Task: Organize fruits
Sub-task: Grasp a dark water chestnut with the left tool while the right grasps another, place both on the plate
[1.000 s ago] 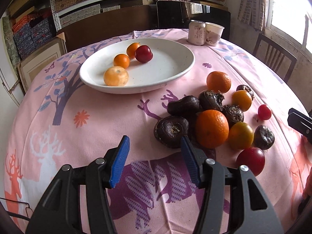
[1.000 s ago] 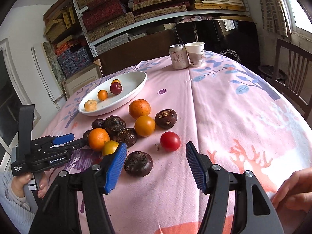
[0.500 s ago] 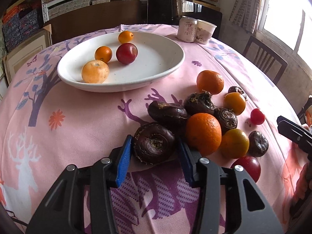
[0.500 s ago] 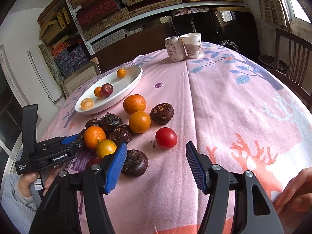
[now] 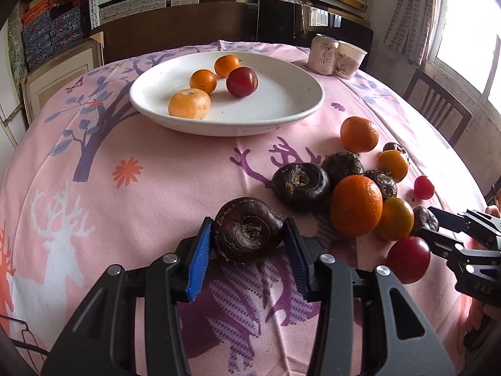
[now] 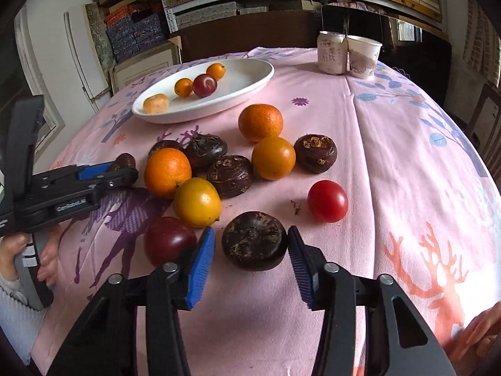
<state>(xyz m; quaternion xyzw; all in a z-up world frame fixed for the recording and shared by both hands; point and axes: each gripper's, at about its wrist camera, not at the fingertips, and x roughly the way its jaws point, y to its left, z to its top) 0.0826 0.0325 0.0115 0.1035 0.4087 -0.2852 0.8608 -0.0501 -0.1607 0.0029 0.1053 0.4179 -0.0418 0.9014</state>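
Observation:
My left gripper (image 5: 249,235) is shut on a dark brown water chestnut (image 5: 247,229), lifted off the pile; it shows in the right wrist view (image 6: 125,161) too. My right gripper (image 6: 252,244) is open around another dark chestnut (image 6: 254,240) on the cloth; its pads (image 6: 200,258) stand close on both sides, a small gap on the left. A white plate (image 5: 281,106) holds three small oranges and a red fruit (image 5: 241,81). Oranges, chestnuts and red fruits lie in a pile (image 6: 219,163).
A can (image 6: 332,51) and a paper cup (image 6: 363,56) stand at the table's far edge. A red tomato (image 6: 327,200) lies right of the pile, a dark red fruit (image 6: 170,244) by my right gripper's left finger. A wooden chair (image 5: 438,109) stands at the right.
My left gripper closed on the chestnut and pulled it away from the pile. My right gripper moved forward and down around the near chestnut, its jaws narrower than before.

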